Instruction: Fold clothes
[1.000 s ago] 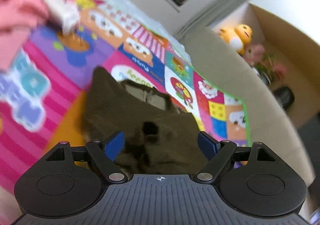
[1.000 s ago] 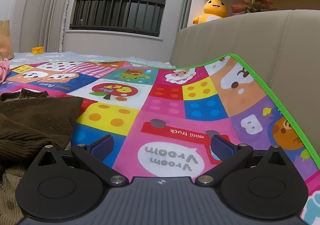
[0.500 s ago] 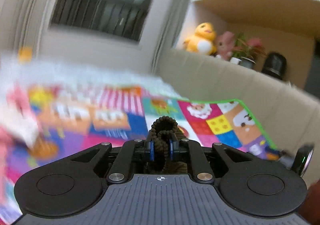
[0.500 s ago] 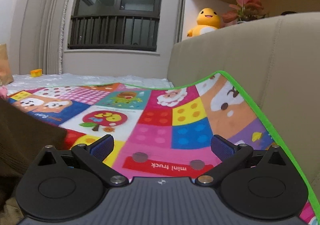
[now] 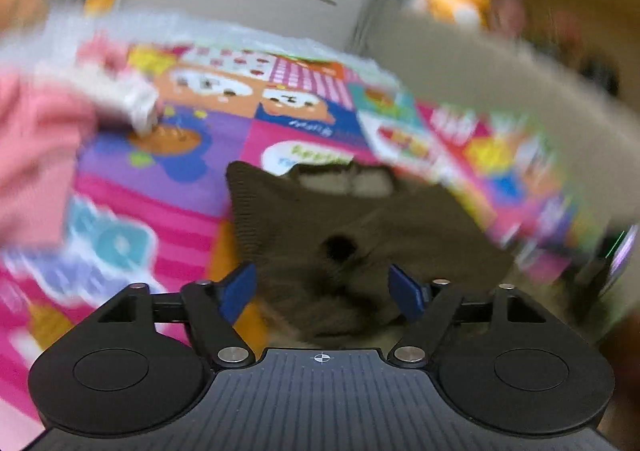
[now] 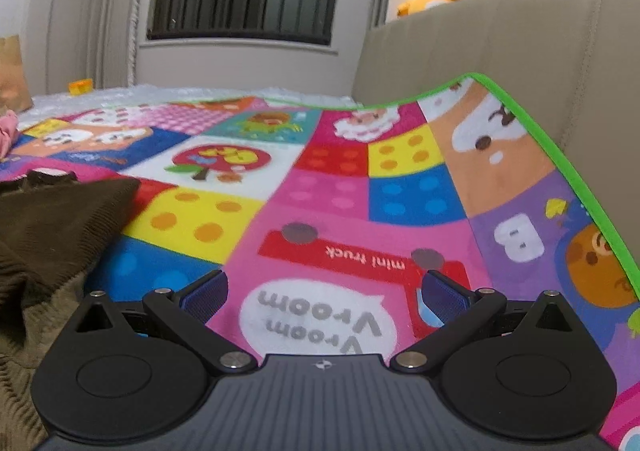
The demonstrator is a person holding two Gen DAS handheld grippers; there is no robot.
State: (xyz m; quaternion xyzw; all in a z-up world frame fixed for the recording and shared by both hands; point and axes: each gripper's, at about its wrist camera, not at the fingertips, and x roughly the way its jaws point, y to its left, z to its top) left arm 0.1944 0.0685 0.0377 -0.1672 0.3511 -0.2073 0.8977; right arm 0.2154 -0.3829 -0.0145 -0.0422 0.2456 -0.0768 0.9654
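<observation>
The brown sweater [image 5: 320, 219] lies on the colourful play mat [image 5: 168, 187], straight ahead of and below the left gripper [image 5: 324, 291]. Its blue fingers [image 5: 240, 287] stand apart and are opening, with knit showing in the gap between them but neither pad pressing on it, so nothing is held. The picture is blurred, yet the sweater's neckline [image 5: 344, 181] is at the far end and a dark sleeve opening faces the camera, so the garment's long axis seems to run away from this gripper.

In the right wrist view the same sweater [image 6: 52, 219] lies off to the left, with only bare mat [image 6: 400, 187] between the spread fingers of the right gripper [image 6: 324, 293], which grips nothing.

The left hand looks the nearer one for the next pinch; the right would have to swing leftward to reach cloth. A pink garment [image 5: 36, 155] lies well apart at the far left
</observation>
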